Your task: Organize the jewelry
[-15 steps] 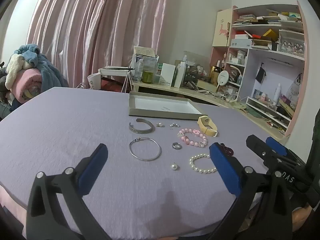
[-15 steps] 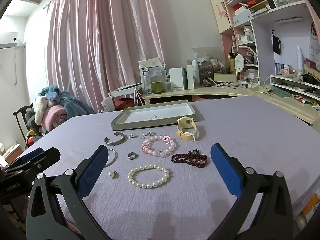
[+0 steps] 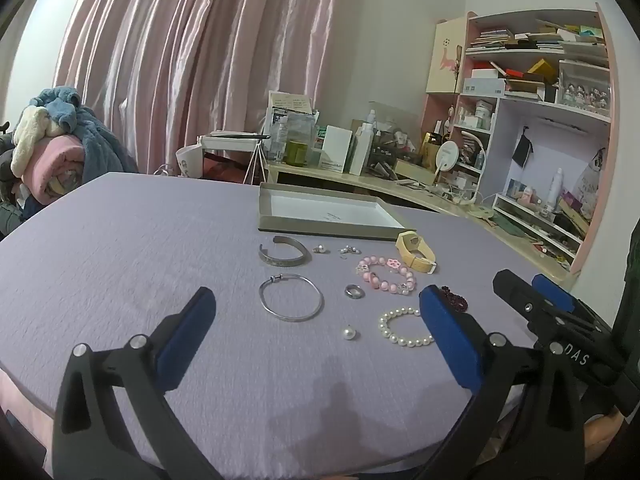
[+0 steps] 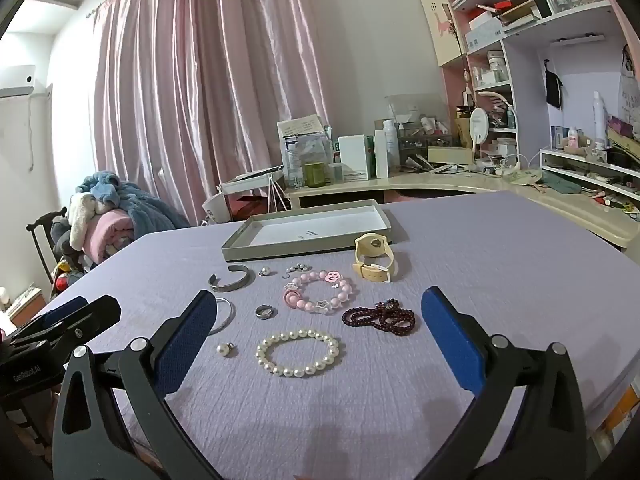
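Nothing has shifted: both grippers, left gripper (image 3: 316, 332) and right gripper (image 4: 318, 330), hover, fingers spread, empty. Pearl bracelet (image 4: 298, 353) lies flat on the table (image 4: 500, 264), probably nearest the right.

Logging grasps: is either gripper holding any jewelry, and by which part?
Nothing is held: left gripper and right gripper are both open above the table.

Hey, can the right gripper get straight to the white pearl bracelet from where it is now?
Probably yes: the right gripper is open, and the pearl bracelet lies flat ahead between its fingers, nothing blocking.
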### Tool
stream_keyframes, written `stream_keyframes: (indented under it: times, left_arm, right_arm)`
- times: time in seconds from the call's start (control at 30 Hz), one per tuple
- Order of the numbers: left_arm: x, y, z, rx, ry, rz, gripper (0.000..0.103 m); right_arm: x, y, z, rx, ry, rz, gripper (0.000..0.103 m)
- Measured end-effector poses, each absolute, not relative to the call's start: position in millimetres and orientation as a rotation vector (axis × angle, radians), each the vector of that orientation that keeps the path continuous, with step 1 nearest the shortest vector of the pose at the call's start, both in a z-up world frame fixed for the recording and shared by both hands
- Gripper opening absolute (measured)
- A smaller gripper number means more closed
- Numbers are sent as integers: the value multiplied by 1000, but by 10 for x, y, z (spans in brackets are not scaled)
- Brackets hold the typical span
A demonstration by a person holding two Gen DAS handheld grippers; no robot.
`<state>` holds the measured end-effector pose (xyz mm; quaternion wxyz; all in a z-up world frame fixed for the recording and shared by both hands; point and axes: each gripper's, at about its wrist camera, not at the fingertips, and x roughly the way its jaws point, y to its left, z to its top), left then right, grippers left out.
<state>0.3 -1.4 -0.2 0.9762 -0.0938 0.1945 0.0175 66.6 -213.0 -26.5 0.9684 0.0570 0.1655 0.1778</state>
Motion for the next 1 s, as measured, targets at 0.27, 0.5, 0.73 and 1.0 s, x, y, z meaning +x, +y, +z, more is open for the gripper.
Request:
stream_keyframes:
  times: [0.27, 0.5, 0.73, 1.0]
  left_arm:
    - [0, -1, 0, -192, 392, 37, 101]
    - [1, 0, 0, -193, 393, 37, 101]
    - [1, -1, 0, -193, 394, 37, 101]
    - [-1, -1, 1, -192, 394, 38, 101]
  right_arm:
    - [668, -2128, -262, 114, 335, 359, 102]
    - [670, -2131, -262, 115, 335, 359, 102]
    - [673, -2137, -267, 115, 336, 359, 102]
    - [680, -2149, -273, 115, 335, 359, 102]
